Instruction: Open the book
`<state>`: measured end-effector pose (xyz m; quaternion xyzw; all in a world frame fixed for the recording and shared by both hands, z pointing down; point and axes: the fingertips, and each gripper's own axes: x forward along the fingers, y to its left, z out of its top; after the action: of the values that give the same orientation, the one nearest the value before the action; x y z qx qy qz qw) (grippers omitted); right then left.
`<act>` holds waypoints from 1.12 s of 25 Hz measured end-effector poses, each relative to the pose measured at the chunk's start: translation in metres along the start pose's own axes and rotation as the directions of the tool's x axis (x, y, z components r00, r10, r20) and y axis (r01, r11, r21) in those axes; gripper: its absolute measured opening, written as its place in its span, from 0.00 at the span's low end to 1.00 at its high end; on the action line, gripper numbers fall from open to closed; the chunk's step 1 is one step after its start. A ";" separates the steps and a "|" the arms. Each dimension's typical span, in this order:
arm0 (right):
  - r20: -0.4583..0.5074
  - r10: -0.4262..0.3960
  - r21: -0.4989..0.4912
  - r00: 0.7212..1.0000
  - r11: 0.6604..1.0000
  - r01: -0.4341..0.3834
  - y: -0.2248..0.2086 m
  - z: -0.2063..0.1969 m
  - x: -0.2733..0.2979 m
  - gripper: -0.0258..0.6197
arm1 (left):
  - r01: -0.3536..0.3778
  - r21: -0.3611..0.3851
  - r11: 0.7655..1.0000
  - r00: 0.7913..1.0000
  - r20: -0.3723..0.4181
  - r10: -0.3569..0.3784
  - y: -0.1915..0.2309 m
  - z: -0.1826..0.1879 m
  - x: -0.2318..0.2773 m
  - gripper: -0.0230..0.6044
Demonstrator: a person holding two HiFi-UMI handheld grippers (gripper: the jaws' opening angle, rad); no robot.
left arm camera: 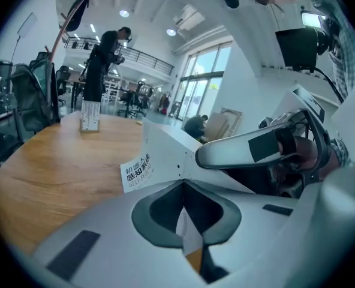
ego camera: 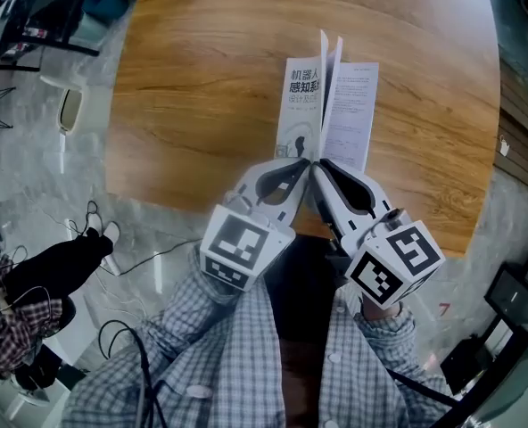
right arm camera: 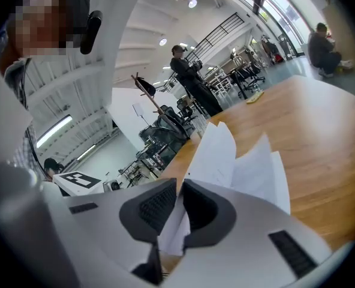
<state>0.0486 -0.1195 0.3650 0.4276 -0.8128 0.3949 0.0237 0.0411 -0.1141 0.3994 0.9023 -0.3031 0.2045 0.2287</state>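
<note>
Now I am mid-opening: my left gripper (ego camera: 301,164) is clamped on the front cover and my right gripper (ego camera: 325,166) on a few pages. They hold the book (ego camera: 331,105) half open over the table (ego camera: 193,87). Next, I judge, spread both sides and lay them flat. Count: 1 book, 2 grippers.

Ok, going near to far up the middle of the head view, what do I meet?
Checked sleeves → left gripper and right gripper, tips side by side → book they both clamp, fanned open → wooden table.
</note>
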 end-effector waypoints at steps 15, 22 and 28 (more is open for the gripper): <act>-0.082 0.158 -0.033 0.984 0.986 -0.161 0.059 -0.015 0.055 0.11 | -0.114 -0.106 0.988 0.993 0.001 0.115 0.053 -0.013 -0.049 0.04; -0.137 0.217 -0.007 0.967 0.976 -0.220 0.070 -0.033 0.082 0.11 | -0.174 -0.141 0.975 0.985 -0.027 0.172 0.076 -0.032 -0.062 0.04; -0.172 0.236 -0.015 0.956 0.970 -0.242 0.069 -0.048 0.102 0.11 | -0.210 -0.166 0.964 0.978 -0.056 0.203 0.093 -0.049 -0.063 0.04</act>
<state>-0.0789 -0.1345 0.3933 0.2908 -0.8604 0.4152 0.0524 -0.0758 -0.1255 0.4337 0.8387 -0.4074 0.2178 0.2884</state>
